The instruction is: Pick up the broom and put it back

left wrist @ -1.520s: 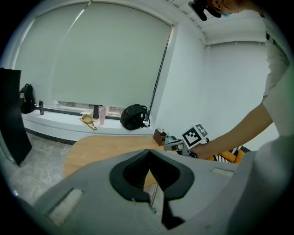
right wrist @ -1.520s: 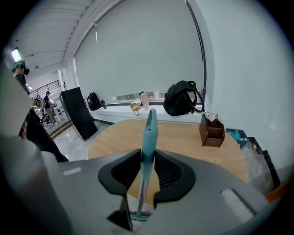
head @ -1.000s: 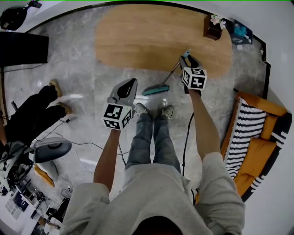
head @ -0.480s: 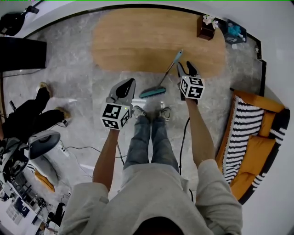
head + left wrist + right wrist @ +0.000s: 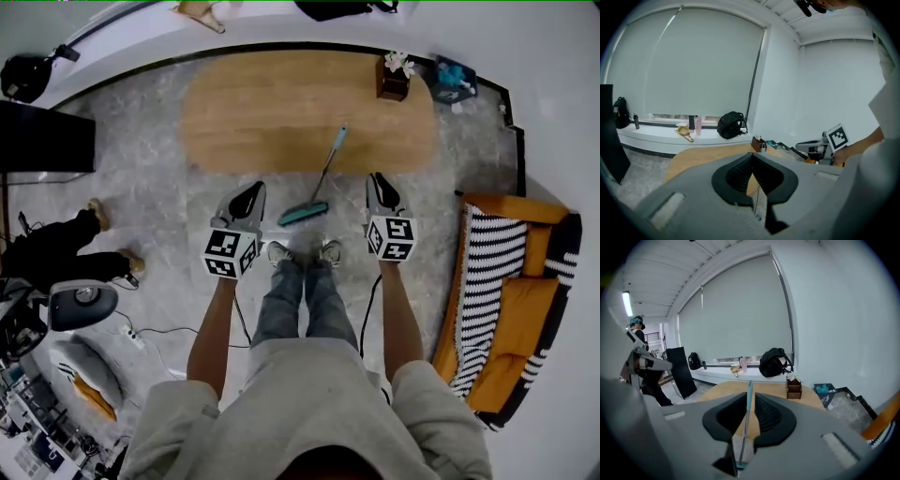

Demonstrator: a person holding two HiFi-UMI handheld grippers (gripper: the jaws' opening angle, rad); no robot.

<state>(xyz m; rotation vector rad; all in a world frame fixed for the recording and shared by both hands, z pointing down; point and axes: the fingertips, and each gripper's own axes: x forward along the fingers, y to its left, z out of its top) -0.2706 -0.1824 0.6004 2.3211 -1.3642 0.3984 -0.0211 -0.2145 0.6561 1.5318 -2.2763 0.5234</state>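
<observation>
Right gripper (image 5: 375, 180) has pulled back off broom (image 5: 304, 214), now apart at its right; jaws just closed to a slit, nothing btwn. Left gripper (image 5: 253, 190) level w/ it, jaws together, empty. Both arms out fwd. Broom head on grey floor (image 5: 141, 178), handle tilted toward oval wood table (image 5: 262, 94). Striped sofa (image 5: 478, 281) at right edge.

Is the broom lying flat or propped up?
Propped up: the broom stands head on the floor, handle slanting against the wooden table.
</observation>
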